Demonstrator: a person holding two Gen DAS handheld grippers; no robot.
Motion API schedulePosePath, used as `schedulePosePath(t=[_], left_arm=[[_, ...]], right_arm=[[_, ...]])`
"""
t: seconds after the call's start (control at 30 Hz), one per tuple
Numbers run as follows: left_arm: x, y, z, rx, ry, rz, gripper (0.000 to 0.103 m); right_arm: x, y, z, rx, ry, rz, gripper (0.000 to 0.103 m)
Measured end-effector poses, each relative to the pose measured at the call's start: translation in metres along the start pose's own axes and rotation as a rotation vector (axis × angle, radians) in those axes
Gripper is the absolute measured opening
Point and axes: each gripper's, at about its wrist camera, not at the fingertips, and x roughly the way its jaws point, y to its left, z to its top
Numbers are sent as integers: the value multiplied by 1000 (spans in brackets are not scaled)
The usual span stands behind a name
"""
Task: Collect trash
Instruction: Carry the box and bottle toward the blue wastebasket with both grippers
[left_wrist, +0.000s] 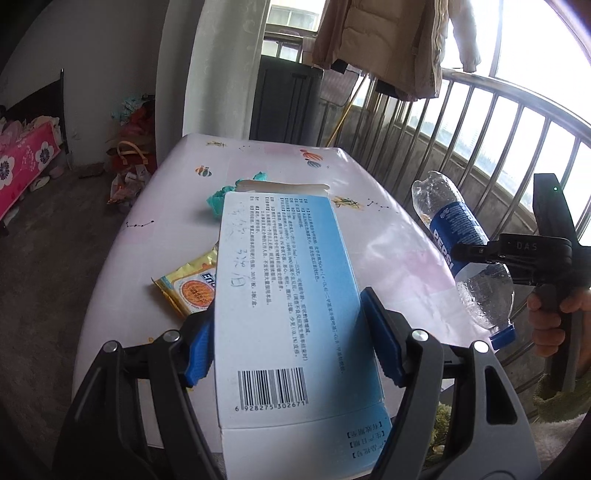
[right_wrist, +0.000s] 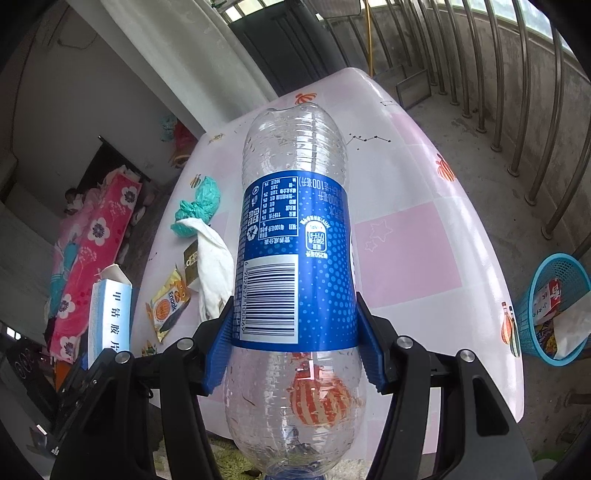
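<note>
left gripper (left_wrist: 288, 334): we've got it clamped on the blue-white box (left_wrist: 288, 295), above the table (left_wrist: 369, 192)
right gripper (left_wrist: 491, 254): pinching the Pepsi bottle (left_wrist: 461, 236), right of the box

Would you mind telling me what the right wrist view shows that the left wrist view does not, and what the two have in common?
Only the right wrist view shows the blue mesh basket on the floor beside the table, and a white cloth lying on the table.

Only the left wrist view shows the hanging jackets and the person's hand holding the right gripper.

Both show the pink table, the Pepsi bottle clamped in the right gripper, the blue and white box clamped in the left gripper, the yellow snack wrapper and the teal crumpled bag.
</note>
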Motion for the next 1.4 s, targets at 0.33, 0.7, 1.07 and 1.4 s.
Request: schedulePosePath(t=[0.33,0.7,1.07,1.4], left_arm=[[-18,4,0,-7,-49,-7,67],[-17,4,-2,-6,-49,-10,67],[0,-9,7,29,-27,-46,67],[22,-67,63,191,-39,-272,67]], right_arm=[[-19,9,-8,-5,-39,6,58],[-14,-1,-3,16,-29,18,58],[-16,-16,1,71,-40,23,58],[-103,-92,4,299,-308,-57,58]])
